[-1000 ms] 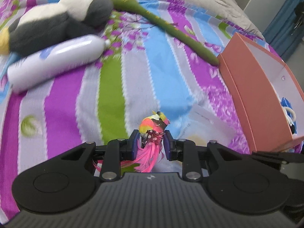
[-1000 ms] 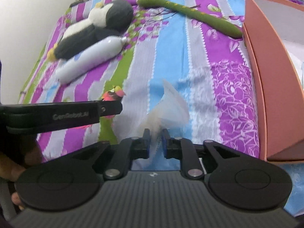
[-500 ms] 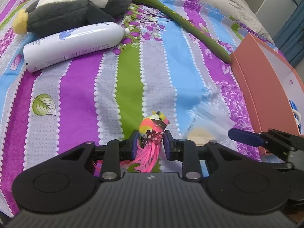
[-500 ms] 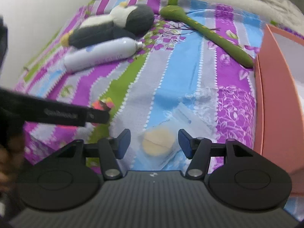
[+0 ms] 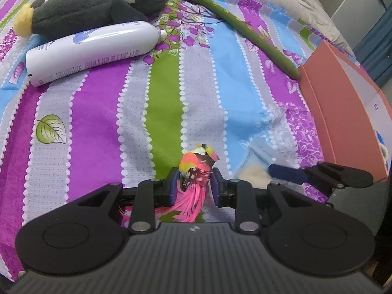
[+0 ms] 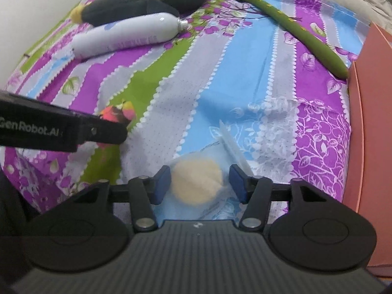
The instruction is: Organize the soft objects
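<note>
The clear bag (image 6: 221, 161) around the cream puff (image 6: 197, 182) is hard to trace against the bedspread (image 6: 245, 78); only its folded top edge reads clearly. In the left view the puff is a blurred pale patch behind the right gripper's finger (image 5: 285, 172). The box (image 5: 343, 122) is cut off in both views, and only the left one shows inside it, a blue-and-white item cropped at the frame edge.

Counted: 1 feathered bird (image 5: 196, 169), 1 plush penguin (image 5: 93, 2), 1 white bottle (image 5: 95, 49), 1 long green toy (image 5: 245, 24), 1 box, 1 bagged puff.

The left gripper (image 5: 193, 186) is clamped on the bird, pink tail trailing below its pads. The right gripper (image 6: 199, 181) has just been closing, and its jaws stand apart on either side of the puff, which lies on the bedspread, no pad pressing it.
</note>
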The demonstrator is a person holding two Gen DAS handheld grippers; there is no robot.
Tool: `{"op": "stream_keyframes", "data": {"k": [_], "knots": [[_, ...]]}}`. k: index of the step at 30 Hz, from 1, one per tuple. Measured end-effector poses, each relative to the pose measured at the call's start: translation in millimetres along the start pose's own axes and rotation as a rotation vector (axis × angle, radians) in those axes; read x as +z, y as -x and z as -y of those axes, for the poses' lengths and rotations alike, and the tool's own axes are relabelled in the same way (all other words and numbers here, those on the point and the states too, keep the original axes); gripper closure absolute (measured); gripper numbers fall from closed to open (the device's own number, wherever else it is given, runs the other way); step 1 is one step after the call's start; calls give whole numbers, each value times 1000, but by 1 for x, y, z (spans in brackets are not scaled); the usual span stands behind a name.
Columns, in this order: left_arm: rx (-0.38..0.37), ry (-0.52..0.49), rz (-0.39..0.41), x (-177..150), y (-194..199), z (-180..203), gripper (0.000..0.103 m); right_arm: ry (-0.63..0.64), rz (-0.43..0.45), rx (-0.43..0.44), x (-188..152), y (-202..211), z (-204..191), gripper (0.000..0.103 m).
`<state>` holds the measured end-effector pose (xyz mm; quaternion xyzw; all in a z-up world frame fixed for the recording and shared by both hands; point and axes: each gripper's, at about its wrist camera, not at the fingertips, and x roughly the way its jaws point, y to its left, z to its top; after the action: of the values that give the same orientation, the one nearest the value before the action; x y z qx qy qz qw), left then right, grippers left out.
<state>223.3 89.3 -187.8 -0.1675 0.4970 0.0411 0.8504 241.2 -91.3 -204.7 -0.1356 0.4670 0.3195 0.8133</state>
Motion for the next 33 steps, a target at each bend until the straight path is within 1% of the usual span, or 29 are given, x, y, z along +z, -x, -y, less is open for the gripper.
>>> {"op": "stream_keyframes", "data": {"k": [2, 3, 4, 7, 10, 15, 20, 31, 33], "knots": [[-2, -7, 9, 0, 4, 3, 72, 10, 1, -8, 0, 2, -2, 61], [-4, -10, 15, 0, 8, 4, 72, 6, 8, -22, 0, 4, -2, 72], [-5, -11, 20, 0, 10, 5, 72, -4, 14, -32, 0, 6, 0, 80], [-12, -10, 35, -1, 20, 8, 72, -47, 15, -23, 1, 12, 7, 87], [-15, -14, 49, -2, 29, 10, 72, -51, 28, -28, -2, 22, 5, 89], [-23, -18, 76, -5, 48, 17, 72, -75, 69, -20, -6, 46, 3, 89], [-37, -33, 106, -8, 68, 24, 72, -95, 137, -25, -6, 79, -1, 89], [-68, -56, 168, -28, 115, 49, 72, -160, 285, -53, -15, 154, -1, 89], [-77, -60, 176, -31, 123, 54, 72, -161, 313, -73, -19, 166, -1, 89]]}}
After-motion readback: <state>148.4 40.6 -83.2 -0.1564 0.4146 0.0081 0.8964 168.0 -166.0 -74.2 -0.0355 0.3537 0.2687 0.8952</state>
